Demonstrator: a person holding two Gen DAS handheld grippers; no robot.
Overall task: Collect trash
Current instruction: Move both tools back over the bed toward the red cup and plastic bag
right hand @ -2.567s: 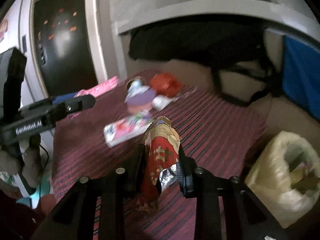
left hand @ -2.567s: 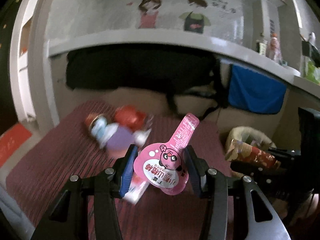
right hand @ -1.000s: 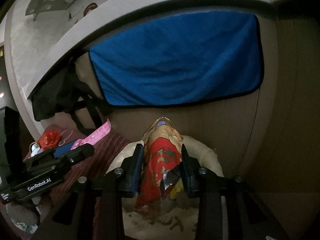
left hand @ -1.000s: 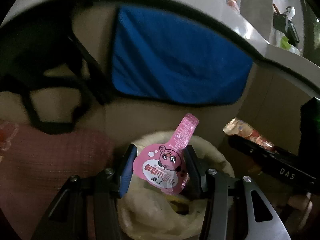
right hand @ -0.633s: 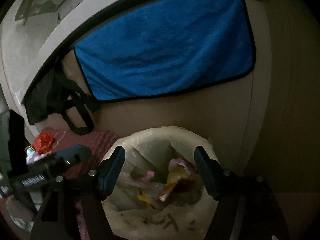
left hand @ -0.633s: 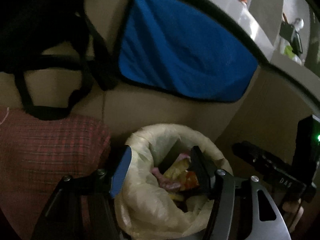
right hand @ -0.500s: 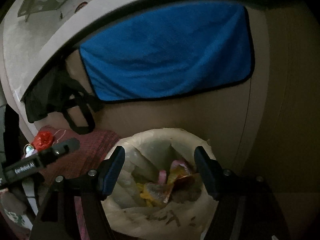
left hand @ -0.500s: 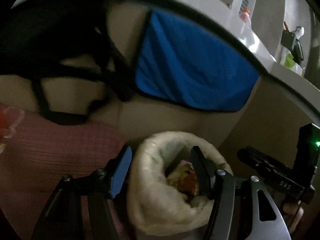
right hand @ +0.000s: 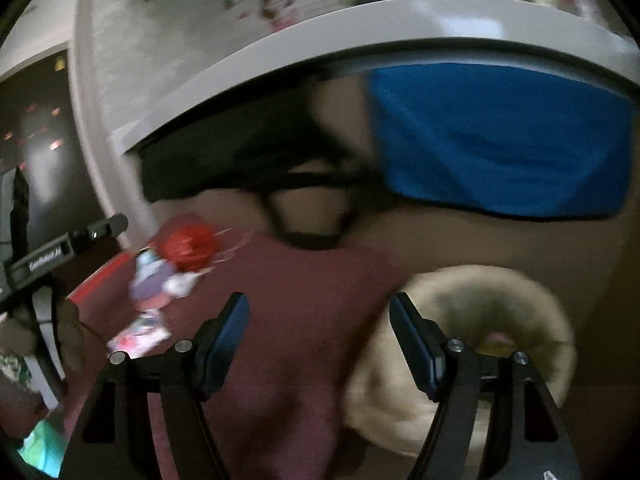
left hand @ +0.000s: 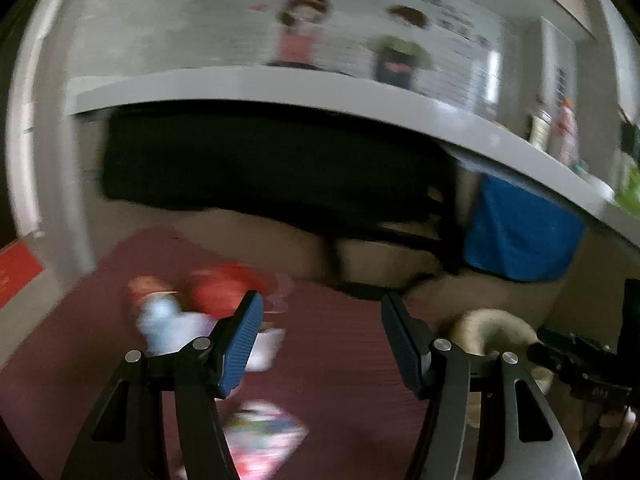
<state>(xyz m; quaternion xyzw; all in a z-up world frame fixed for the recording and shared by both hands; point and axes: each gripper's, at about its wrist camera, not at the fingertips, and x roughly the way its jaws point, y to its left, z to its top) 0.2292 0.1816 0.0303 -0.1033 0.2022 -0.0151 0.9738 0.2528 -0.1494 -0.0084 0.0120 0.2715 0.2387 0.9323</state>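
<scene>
Left wrist and right wrist: left tongs (left hand: 322,320) and right tongs (right hand: 320,322) gaping empty over blurred crumpled red wrapper (left hand: 220,286), cream plastic trash bag (right hand: 472,320).

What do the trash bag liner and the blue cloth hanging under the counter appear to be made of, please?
Trash bag liner: probably thin, cream plastic film, since its rolled rim looks soft and translucent, though blurred. Blue cloth: likely matte terry or microfibre, hanging limp with a dark stitched edge.

Left gripper (left hand: 322,338), right gripper (right hand: 319,334), black frames, ribbed blue pads (left hand: 240,342), silver screws, seemingly plastic
</scene>
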